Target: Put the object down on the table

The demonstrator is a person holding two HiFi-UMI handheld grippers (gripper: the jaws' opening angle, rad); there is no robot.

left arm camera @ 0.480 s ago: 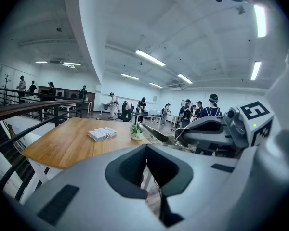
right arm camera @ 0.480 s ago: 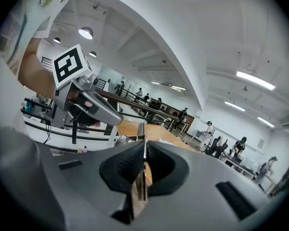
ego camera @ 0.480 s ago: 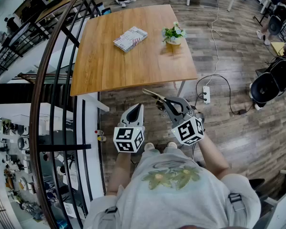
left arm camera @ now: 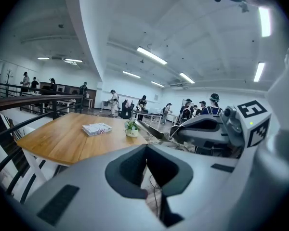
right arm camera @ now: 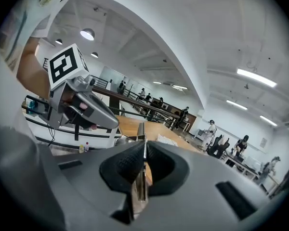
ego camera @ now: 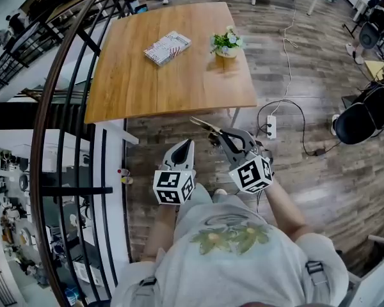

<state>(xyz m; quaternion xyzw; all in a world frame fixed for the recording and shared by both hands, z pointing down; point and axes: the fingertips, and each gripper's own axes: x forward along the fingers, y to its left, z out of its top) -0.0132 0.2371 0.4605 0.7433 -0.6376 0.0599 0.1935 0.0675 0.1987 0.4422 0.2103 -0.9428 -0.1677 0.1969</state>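
Thin, unidentifiable strip (ego camera: 202,125) clenched by right gripper (ego camera: 214,135); left gripper (ego camera: 186,144) clenched empty

- No word, number or brand name can be read in any of these views.
- The marker cube (ego camera: 173,187) on the left gripper (ego camera: 185,145) and the marker cube (ego camera: 251,174) on the right gripper (ego camera: 219,135) carry black-and-white square code patterns, not letters or digits.
- The book (ego camera: 167,47) on the table (ego camera: 128,88) has a printed cover, but the print is too small to make out.
- The thin metal object (right arm camera: 140,131) clamped in the right gripper is too blurred to show any marking.
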